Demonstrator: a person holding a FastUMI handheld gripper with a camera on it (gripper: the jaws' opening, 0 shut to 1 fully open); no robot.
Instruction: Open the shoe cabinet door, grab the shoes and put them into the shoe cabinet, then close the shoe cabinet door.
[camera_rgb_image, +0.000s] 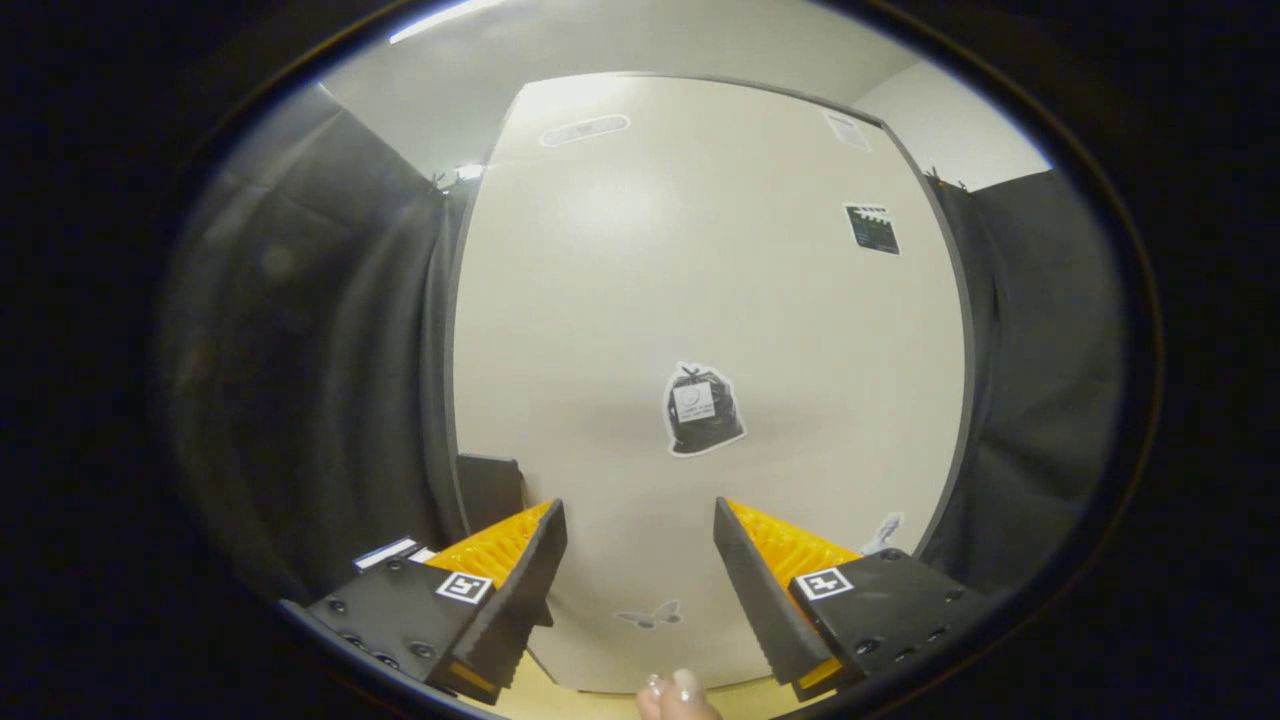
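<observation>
Black cloth hangs on both sides of the booth, and between the two drapes stands the shoe cabinet door (640, 300), a big pale panel with a dark edge, facing me flat and closed as far as I can see. Several stickers sit on it: a dark bag-shaped sticker (703, 408) near the middle, just beyond my fingers, a small dark rectangular sticker (873, 229) higher up toward the right edge, a faint butterfly sticker (650, 615) low down between my fingers, and a pale oval one (584, 129) near the top. My gripper (640, 525) is held apart, its two fingers spread wide with nothing between them, pointing straight at the lower part of the door without clearly touching it. A dark box-like shape (489, 488) sits just left of the door's lower edge, behind my left finger. Fingertips of a hand (676, 697) show below the gripper, by the door's bottom edge, over a yellowish floor (740, 695).
</observation>
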